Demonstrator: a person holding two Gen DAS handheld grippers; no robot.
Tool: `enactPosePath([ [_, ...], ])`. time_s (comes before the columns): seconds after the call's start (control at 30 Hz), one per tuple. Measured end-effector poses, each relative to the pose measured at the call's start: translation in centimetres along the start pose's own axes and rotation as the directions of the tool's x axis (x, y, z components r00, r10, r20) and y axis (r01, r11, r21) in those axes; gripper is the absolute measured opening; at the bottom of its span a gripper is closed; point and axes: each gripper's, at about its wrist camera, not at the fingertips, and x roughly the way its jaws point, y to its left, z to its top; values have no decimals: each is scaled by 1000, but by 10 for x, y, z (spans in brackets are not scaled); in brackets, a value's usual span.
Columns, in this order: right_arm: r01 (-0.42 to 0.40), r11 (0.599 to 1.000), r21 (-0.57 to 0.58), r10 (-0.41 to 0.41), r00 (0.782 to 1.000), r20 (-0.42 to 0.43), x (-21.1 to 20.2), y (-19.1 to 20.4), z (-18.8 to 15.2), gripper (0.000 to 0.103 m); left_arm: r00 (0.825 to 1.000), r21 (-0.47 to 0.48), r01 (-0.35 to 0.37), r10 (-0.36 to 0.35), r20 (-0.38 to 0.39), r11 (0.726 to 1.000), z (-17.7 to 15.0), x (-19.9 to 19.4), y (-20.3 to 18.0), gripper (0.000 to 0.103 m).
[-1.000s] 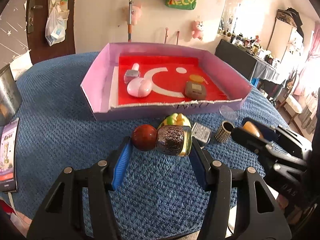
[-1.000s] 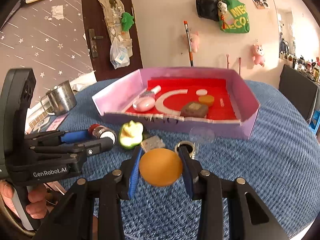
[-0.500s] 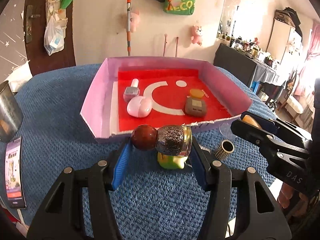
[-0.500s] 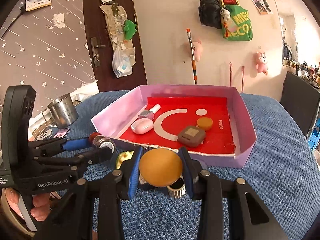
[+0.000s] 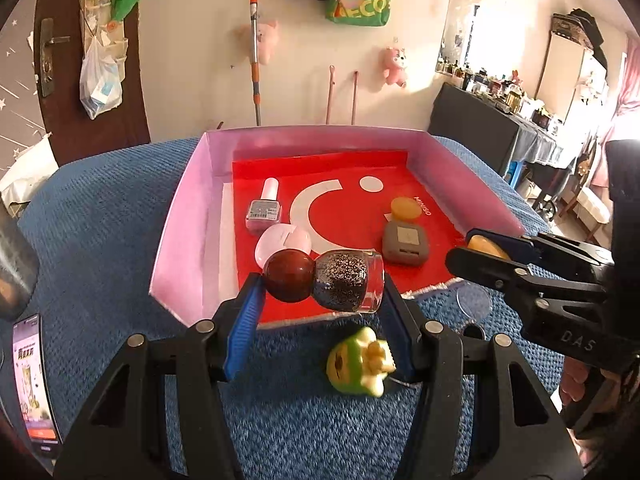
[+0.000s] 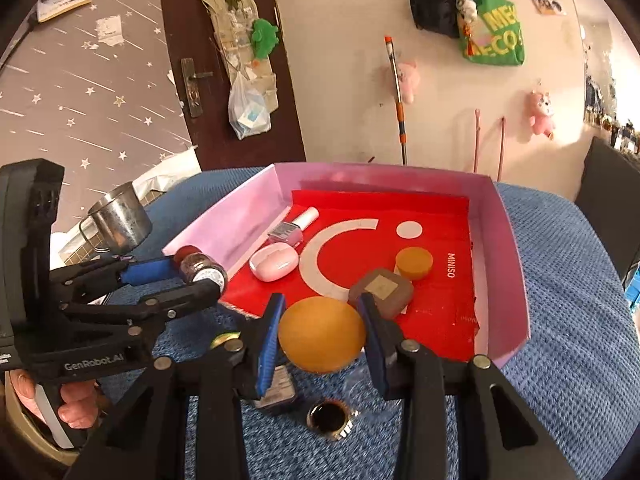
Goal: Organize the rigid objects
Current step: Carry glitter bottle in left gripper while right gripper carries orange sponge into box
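We grip the slick, breakable glitter bottle (image 5: 346, 282) end-to-end in our left hand-held gripper (image 5: 322, 300), while our right hand-held gripper (image 6: 322, 334) clamps the light orange disc (image 6: 322, 334) toward the tray (image 6: 516, 280) at 12 o'clock.

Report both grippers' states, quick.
Left gripper: closed on the glitter bottle with the round red cap.
Right gripper: closed on the orange disc.

We list: pink tray (image 5: 188, 216), red floor with white crescent; glitter-speckled bottle (image 5: 346, 280), maroon cap; orange disc (image 6: 322, 334); blue woven cloth (image 5: 100, 216)
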Motion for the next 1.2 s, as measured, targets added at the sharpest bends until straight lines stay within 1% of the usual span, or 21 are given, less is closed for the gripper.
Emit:
enactPosePath([
  [0.17,-21,999,37,24,996,-83,26,-14,8,40,998,-6,3,-3,-55,1000,6,18,6,54],
  [0.33,-63,994,90,77,983,-164,52,-25,8,40,994,-8,4,-5,-107,1000,7,33,12,54],
  [0.6,-98,986,137,129,962,-242,74,-30,10,40,980,-7,31,-32,-196,1000,6,56,15,54],
  [0.67,-95,986,136,129,956,-264,79,-31,11,40,976,-14,38,-41,-214,999,5,62,17,54],
  [0.77,-118,981,152,158,944,-289,87,-31,11,40,970,-36,52,-59,-235,998,5,68,20,54],
  [0.83,-111,983,143,149,944,-294,90,-30,11,40,968,-49,56,-66,-242,997,5,71,22,54],
  [0.97,-91,987,134,128,947,-295,96,-31,10,40,970,-53,38,-49,-237,998,4,74,22,54],
  [1.1,-19,997,80,40,962,-271,97,-32,12,40,973,-53,20,-32,-230,998,7,76,23,54],
  [1.2,34,998,49,-20,966,-256,98,-35,14,40,974,-53,7,-18,-226,999,9,80,22,54],
])
